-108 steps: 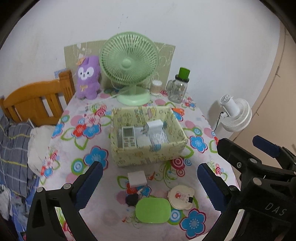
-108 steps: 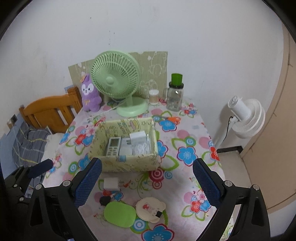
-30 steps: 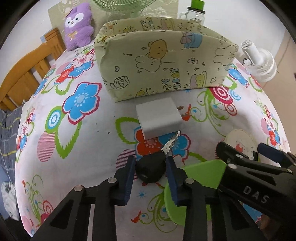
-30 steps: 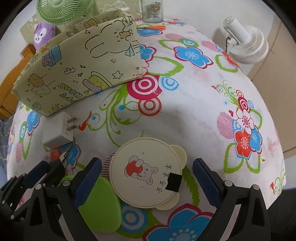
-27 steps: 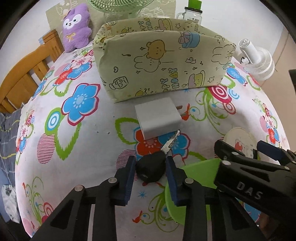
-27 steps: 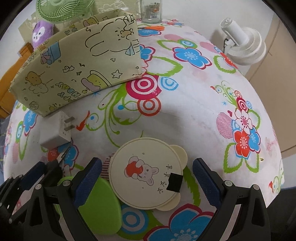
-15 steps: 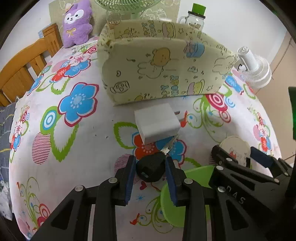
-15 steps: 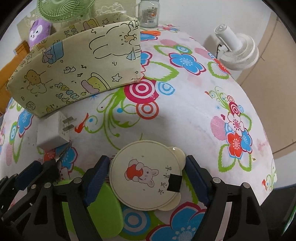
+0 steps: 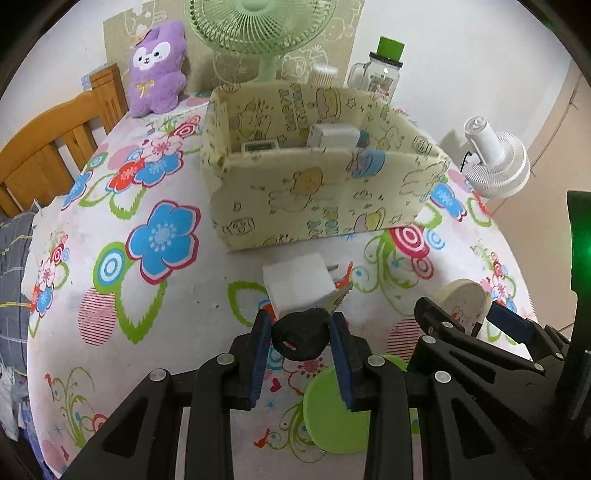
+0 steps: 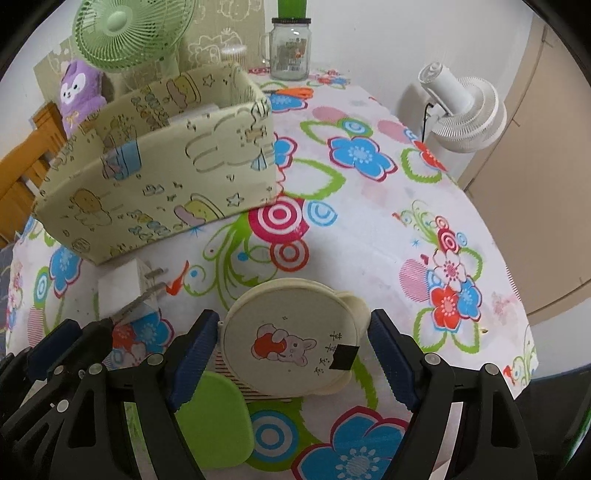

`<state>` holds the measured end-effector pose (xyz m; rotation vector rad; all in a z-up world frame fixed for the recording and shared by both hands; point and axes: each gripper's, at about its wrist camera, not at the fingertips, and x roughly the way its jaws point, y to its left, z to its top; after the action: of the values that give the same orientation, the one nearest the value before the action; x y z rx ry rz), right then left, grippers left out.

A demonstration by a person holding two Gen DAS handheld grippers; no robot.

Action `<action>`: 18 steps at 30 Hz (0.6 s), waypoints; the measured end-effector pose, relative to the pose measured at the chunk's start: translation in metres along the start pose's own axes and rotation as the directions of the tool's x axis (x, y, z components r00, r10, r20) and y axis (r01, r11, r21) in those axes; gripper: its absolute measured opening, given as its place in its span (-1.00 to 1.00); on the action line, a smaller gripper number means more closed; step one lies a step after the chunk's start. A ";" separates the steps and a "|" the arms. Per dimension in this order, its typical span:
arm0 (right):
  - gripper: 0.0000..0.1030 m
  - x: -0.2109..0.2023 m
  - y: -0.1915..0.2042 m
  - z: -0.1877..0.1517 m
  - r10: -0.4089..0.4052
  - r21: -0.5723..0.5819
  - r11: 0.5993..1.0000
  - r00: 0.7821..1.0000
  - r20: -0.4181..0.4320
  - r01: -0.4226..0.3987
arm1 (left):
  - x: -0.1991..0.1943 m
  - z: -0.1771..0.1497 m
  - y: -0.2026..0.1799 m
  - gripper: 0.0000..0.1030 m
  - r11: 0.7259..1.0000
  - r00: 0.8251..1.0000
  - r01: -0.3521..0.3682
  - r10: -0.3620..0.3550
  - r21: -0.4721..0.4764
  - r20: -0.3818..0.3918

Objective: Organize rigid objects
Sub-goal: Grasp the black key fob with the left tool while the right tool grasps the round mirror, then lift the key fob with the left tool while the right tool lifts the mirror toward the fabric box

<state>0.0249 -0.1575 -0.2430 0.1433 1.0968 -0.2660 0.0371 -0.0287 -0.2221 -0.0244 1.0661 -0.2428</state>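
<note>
My left gripper (image 9: 300, 332) is shut on a black-headed key (image 9: 301, 341) and holds it just above the flowered tablecloth (image 9: 122, 314). The key's metal blade points toward a white charger plug (image 9: 295, 282) lying in front of the cartoon-print fabric box (image 9: 325, 199). My right gripper (image 10: 291, 341) is shut on a round cream case with a bunny picture (image 10: 288, 332), its blue pads (image 10: 194, 349) pressing on both sides. A green oval case (image 10: 218, 417) lies flat below and between the two grippers. The box holds a remote and a white charger.
A green desk fan (image 9: 258, 26), a purple plush (image 9: 157, 70) and a glass jar with a green lid (image 10: 290, 48) stand behind the box. Orange-handled scissors (image 10: 295, 92) lie near the jar. A wooden chair (image 9: 48, 147) is at the left; a white fan (image 10: 461, 107) stands past the table's right edge.
The right jaws went from wide open around the round case to shut on it. Both grippers have risen, with the key and the case lifted off the cloth.
</note>
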 end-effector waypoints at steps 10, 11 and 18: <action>0.61 -0.029 -0.009 0.015 0.002 0.010 1.000 0.998 0.055 -0.002 | -0.026 0.015 -0.010 -0.38 1.000 0.998 0.014 -0.015 0.005 0.061; 0.61 -0.032 -0.010 0.018 0.002 0.011 1.000 0.998 0.063 -0.003 | -0.030 0.017 -0.012 -0.38 1.000 0.998 0.015 -0.015 0.006 0.068; 0.61 -0.056 -0.014 0.035 0.007 0.027 1.000 0.993 0.118 -0.011 | -0.052 0.034 -0.017 -0.38 1.000 0.993 0.022 -0.022 0.000 0.114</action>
<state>0.0269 -0.1718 -0.1768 0.1549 0.9754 -0.2780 0.0393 -0.0377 -0.1585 -0.0507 0.9522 -0.2576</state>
